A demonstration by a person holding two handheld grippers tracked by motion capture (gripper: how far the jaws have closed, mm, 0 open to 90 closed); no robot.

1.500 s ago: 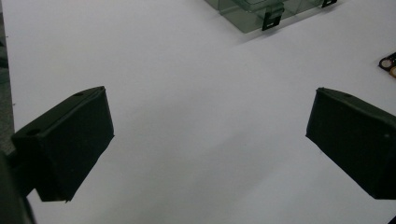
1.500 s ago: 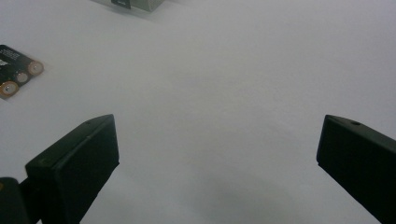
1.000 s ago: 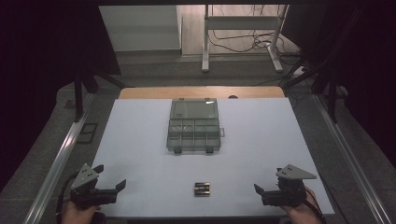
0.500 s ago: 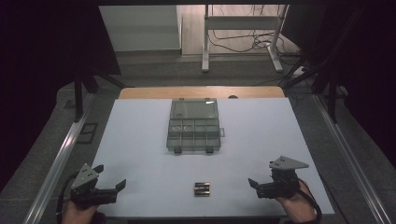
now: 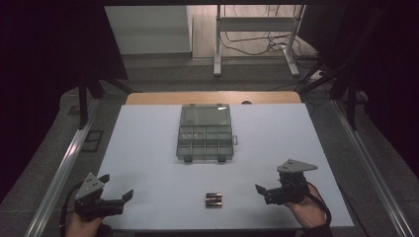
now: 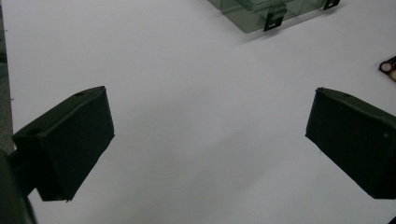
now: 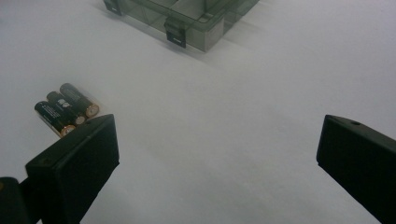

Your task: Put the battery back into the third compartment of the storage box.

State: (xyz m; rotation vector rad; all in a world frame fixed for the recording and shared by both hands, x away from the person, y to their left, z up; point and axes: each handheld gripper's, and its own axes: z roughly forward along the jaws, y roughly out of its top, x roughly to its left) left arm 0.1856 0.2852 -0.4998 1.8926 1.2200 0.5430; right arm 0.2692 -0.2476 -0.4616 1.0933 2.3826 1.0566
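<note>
On matte white counter point(image 5: 148, 148): three cylindrical black batteries point(image 5: 214, 199) side by side, translucent plastic compartment box point(image 5: 204, 139) beyond. Left claw point(image 5: 117, 195) and right claw point(image 5: 260, 191) both wide, empty.

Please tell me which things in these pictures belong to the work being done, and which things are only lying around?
Belonging to the work:
- batteries, three side by side near the table's front edge
- compartment box, clear, lid open
- right gripper, open, nearest the batteries
- left gripper, open

Only lying around:
- white table itself
- metal stand and cables on the floor behind
</note>
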